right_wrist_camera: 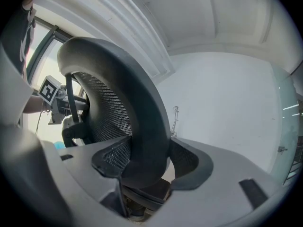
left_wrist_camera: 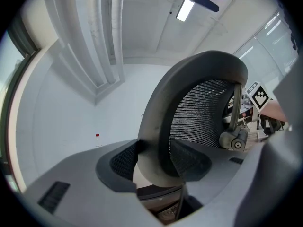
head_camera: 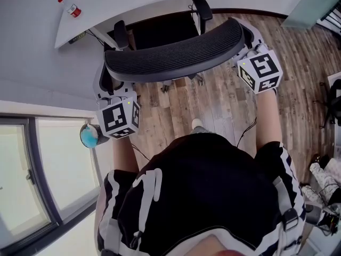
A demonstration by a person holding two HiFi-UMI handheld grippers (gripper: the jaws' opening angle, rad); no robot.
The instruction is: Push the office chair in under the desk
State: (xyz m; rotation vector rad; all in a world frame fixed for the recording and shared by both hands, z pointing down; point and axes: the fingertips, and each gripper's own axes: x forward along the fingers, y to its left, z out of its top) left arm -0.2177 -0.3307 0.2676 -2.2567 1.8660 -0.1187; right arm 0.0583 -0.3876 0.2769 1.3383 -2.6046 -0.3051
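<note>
Black mesh office chair (head_camera: 176,52), seat partly beneath the white desk's (head_camera: 138,4) near edge. Gripper views: left gripper (left_wrist_camera: 154,160) and right gripper (right_wrist_camera: 144,162), jaws wide, each clamped on the backrest frame (left_wrist_camera: 154,122). Head view alone: bottle (head_camera: 70,8) near the desk's left corner, armrests (head_camera: 120,34) at its edge.

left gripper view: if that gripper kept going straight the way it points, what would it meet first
The office chair: its backrest rim sits between the jaws of the left gripper, so it would press on that at once. Past it probably comes the white desk; depth is unclear.
</note>
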